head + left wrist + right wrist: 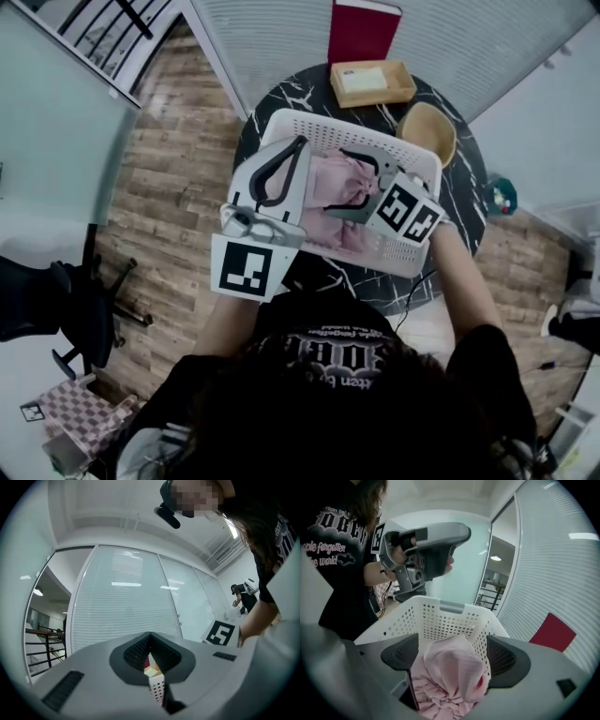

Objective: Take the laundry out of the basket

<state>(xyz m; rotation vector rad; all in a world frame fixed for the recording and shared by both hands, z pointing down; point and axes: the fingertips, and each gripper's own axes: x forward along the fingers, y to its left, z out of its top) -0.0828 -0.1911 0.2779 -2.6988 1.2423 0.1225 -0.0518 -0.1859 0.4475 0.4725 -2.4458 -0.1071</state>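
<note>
A white perforated laundry basket (347,124) stands on a round black marble table (281,98). Crumpled pink laundry (333,183) lies inside it. My right gripper (349,187) reaches into the basket from the right. In the right gripper view its jaws (452,641) stand wide open, with a bunched hump of the pink laundry (452,667) rising between them; the left pad is clear of the cloth. My left gripper (298,142) is held up over the basket's left edge, shut and empty. In the left gripper view its pads (150,637) meet at the tips, and a bit of basket (157,688) shows below.
Behind the basket on the table sit a shallow wooden tray (372,82) and a round wooden bowl (427,131). A red object (363,30) stands beyond the tray. An office chair (84,309) is on the wooden floor to the left.
</note>
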